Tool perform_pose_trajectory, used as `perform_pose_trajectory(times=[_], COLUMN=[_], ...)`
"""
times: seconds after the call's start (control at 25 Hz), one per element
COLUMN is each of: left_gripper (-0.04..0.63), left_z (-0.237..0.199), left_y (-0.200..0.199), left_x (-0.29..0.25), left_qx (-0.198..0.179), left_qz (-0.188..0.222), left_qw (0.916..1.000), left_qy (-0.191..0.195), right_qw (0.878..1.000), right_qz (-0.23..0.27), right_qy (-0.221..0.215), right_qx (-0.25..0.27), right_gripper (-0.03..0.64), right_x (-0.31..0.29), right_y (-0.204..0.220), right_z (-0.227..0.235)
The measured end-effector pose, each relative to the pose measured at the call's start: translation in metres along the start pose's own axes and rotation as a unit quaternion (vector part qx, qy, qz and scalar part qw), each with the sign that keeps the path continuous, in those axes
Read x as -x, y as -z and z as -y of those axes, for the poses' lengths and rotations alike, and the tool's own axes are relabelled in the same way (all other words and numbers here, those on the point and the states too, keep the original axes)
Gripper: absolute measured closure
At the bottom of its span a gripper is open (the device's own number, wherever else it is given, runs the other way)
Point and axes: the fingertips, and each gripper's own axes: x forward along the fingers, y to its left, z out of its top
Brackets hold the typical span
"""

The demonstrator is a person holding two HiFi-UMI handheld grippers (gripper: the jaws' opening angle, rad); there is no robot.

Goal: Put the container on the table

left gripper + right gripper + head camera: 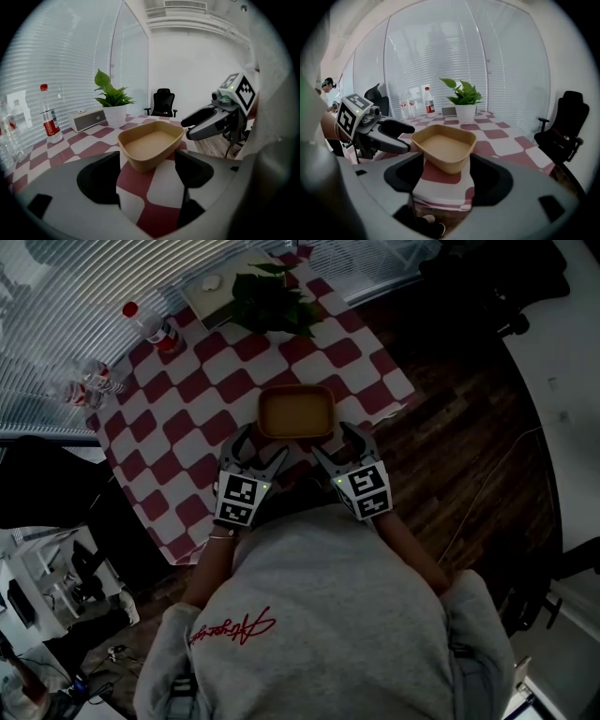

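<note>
Left claw (pixel 260 451) and right claw (pixel 335 446) both spread wide, gripping nothing, just beside the near corners of a shallow tan rectangular container (pixel 295 412), resting flat on the red-and-white checkered tabletop (pixel 187 427), close to its near edge.

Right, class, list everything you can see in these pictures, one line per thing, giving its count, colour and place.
container: one, tan, empty, on the table near the person's edge
table: one, red-and-white checked cloth
potted plant: one, green in a white pot, far end
white box: one, beside the plant
bottle: one, clear, red cap and label, window side
clear bottles: count unclear, window-side corner
office chair: one, black, on the floor off the table
left gripper: one, grey, fingers open, empty, before the container
right gripper: one, grey, fingers open, empty, before the container
</note>
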Motion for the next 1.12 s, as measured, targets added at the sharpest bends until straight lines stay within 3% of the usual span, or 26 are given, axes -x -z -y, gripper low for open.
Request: perform_pose_trajectory(times=[0.44,0.92,1.12], left_gripper=[0.244,0.245,0.249], left_z=[0.005,0.002,0.001], left_y=[-0.018,-0.051,-0.062], left_x=[0.01,0.024,0.03], left_qx=[0.029,0.028,0.023], left_qz=[0.035,0.081,0.098], left_qw=[0.999,0.9963,0.9949], left_qy=[0.003,-0.007,-0.009], right_qw=[1.0,0.999,0.997], right_qz=[0.024,0.047,0.07], right_qy=[-0.002,0.001,0.011], right_qx=[-0.003,0.003,0.002], right_gripper=[0.321,0.324,0.413], right_x=[0.009,0.018,0.023], right_y=[-0.016,-0.033,-0.045], right_z=[-0.002,-0.002,0.001])
